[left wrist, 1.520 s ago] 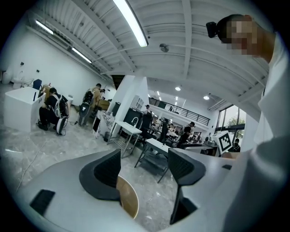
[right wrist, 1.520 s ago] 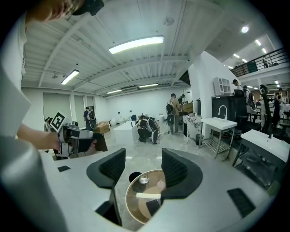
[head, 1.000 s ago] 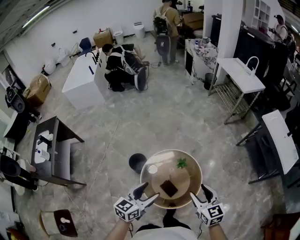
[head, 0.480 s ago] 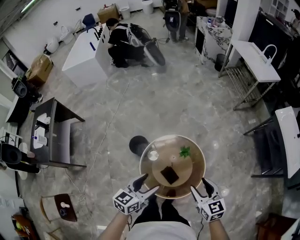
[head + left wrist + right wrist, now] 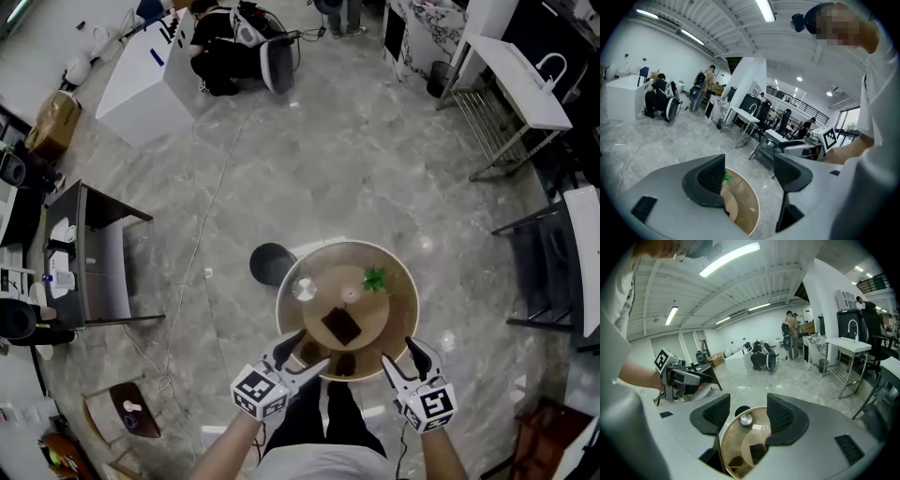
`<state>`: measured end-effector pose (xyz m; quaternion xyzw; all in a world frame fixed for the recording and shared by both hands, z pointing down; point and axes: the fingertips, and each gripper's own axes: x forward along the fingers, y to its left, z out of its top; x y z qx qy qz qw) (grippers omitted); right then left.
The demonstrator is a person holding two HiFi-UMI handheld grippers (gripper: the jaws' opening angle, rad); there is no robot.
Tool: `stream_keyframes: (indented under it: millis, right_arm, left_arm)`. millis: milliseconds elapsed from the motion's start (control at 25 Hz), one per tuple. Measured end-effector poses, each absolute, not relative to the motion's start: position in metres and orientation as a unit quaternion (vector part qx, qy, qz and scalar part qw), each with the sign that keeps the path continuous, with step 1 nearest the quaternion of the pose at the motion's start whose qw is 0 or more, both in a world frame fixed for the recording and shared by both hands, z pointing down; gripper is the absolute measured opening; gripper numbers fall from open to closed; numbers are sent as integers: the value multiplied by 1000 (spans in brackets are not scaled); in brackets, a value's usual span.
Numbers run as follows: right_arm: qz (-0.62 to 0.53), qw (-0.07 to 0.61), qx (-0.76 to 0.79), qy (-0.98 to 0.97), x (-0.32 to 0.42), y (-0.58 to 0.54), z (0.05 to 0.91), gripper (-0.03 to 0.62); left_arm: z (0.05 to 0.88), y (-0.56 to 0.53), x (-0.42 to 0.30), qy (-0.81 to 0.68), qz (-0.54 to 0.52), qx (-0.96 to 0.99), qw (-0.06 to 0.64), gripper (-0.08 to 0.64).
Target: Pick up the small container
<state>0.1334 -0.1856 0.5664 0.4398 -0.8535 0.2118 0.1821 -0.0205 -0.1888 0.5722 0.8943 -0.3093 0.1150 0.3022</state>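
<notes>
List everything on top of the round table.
On the round table stand a shiny round container, a small white cylinder, a green sprig and a dark rectangular block. The container's inside cannot be seen, and the dark shapes at the near edge are unclear.

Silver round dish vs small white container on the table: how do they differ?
The silver dish is shiny and wider; the white container is matte and narrower. The dish sits on the table's outer ring, the container on the paler inner disc. Both lie untouched.
</notes>
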Motion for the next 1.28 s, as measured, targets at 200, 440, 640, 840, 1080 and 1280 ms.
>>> stream_keyframes:
  millis: [200, 440, 640, 840, 1080, 1280]
  right_arm:
    - [222, 177, 444, -850, 120, -212, 603, 256]
    - [239, 183, 449, -841, 110, -228, 652, 255]
    - [251, 191, 447, -837, 108, -243, 704, 255]
    - [256, 200, 445, -834, 109, -256, 761, 255]
    - [268, 211, 439, -831, 103, -258, 824, 253]
    - [265, 218, 428, -836, 94, -267, 869, 253]
  left_arm:
    - [614, -213, -18, -288, 126, 899, 306, 325]
    - [667, -227, -15, -267, 141, 901, 312, 327]
    - [724, -238, -14, -259, 155, 897, 322, 328]
    - [786, -247, -10, -255, 164, 893, 332, 328]
    - [844, -252, -3, -245, 169, 890, 345, 328]
    - [885, -253, 8, -229, 175, 895, 340, 328]
